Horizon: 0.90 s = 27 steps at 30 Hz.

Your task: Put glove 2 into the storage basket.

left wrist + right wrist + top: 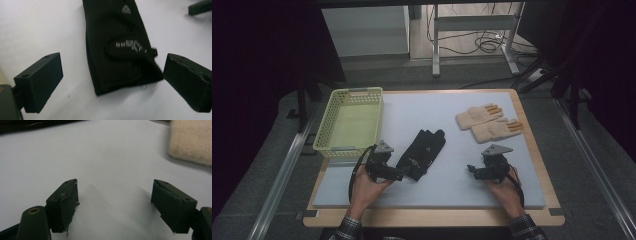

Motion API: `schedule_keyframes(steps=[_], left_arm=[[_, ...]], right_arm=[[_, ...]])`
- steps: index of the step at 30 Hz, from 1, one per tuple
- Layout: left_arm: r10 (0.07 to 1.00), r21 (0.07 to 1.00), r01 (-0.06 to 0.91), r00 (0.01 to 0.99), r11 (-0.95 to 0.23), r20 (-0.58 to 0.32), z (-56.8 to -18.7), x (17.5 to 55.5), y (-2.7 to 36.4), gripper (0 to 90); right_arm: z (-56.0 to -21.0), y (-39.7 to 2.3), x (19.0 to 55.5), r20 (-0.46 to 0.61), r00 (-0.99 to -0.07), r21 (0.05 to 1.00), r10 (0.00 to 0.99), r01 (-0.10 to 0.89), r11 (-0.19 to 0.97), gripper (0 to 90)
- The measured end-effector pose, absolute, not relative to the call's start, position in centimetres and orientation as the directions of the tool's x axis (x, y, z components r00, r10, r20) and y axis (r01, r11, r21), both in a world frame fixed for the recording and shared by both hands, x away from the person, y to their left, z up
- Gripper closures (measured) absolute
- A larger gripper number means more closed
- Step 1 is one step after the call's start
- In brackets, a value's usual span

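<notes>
Black gloves (423, 152) lay stacked on the pale foam pad (437, 192) covering the counter, near its middle, cuff end toward the person. The left tongs (404, 173) sat at that cuff with jaws spread wide, one on either side of it in the left gripper view, gripping nothing; the glove (120, 47) showed a grey logo on its wrist strap. The right tongs (471, 170) rested well apart to the right, jaws likewise wide open and empty over bare pad. Beige gloves (488, 122) with orange fingertips lay farther back on the right, one cuff (192, 140) showing in the right gripper view. A yellow-green basket (349, 122) stood at the left rear.
</notes>
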<state>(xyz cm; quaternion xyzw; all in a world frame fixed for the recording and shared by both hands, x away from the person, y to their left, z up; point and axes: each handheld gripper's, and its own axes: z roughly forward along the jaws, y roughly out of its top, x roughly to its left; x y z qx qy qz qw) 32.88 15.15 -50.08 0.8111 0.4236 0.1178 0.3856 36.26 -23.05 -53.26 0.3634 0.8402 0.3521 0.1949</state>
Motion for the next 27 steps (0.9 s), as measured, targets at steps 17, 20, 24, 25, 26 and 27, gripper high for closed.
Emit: schedule_keyframes(steps=[17,20,24,25,26,27], left_arm=[[0.787,0.653,0.629,0.612,-0.423,-0.079,-51.8,38.0,9.2,0.0],[0.789,0.637,0.638,0.610,-0.433,-0.075,-52.8,38.5,8.7,0.0],[0.793,0.627,0.655,0.602,-0.422,-0.096,-53.5,38.8,8.5,0.0],[0.789,0.622,0.660,0.605,-0.421,-0.108,-53.5,38.8,8.4,0.0],[0.784,0.619,0.656,0.612,-0.432,-0.101,-53.6,38.7,8.3,0.0],[0.781,0.613,0.647,0.620,-0.454,-0.076,-53.7,38.6,8.0,0.0]], right_arm=[[-53.3,-23.1,36.3,-0.072,-0.660,0.734,0.748,0.473,0.488,21.4],[-53.3,-23.1,36.3,-0.070,-0.660,0.734,0.748,0.474,0.487,21.5],[-53.3,-23.0,36.3,-0.072,-0.660,0.734,0.748,0.473,0.488,21.5],[-53.3,-23.0,36.3,-0.072,-0.660,0.734,0.748,0.473,0.488,21.5],[-53.3,-23.0,36.3,-0.072,-0.660,0.734,0.748,0.473,0.488,21.4],[-53.3,-23.0,36.3,-0.072,-0.660,0.734,0.748,0.473,0.488,21.4]])
